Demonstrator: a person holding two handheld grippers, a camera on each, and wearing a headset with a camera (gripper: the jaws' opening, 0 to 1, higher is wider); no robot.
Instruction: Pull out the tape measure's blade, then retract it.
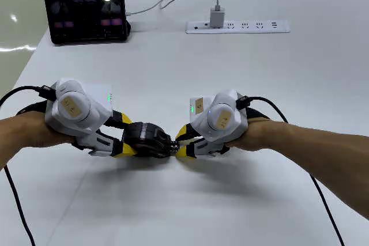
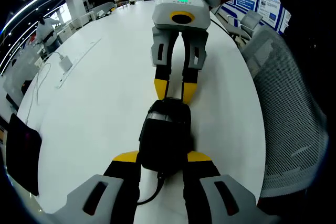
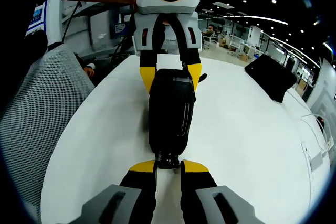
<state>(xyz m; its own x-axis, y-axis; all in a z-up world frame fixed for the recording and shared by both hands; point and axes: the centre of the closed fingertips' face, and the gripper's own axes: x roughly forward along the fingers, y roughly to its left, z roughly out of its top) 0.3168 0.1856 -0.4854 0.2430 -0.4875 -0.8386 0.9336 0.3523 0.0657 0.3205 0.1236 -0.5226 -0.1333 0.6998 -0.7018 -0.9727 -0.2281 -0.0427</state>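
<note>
A black tape measure [image 1: 147, 138] lies on the white table [image 1: 190, 200] between my two grippers. My left gripper [image 1: 125, 144] is shut on its case, its yellow fingertips [image 2: 126, 157] on either side of the tape measure [image 2: 165, 135]. My right gripper [image 1: 180, 143] faces it from the other side. In the right gripper view the right gripper [image 3: 169, 166] is shut on the small metal blade tip [image 3: 168, 159] at the near end of the tape measure [image 3: 169, 111]. No length of blade shows outside the case.
A dark tablet [image 1: 86, 14] stands at the back left. A white power strip [image 1: 237, 26] with a plugged charger [image 1: 217, 15] lies at the back. A grey mesh chair [image 2: 286, 108] stands by the table's edge. Black cables trail from both grippers.
</note>
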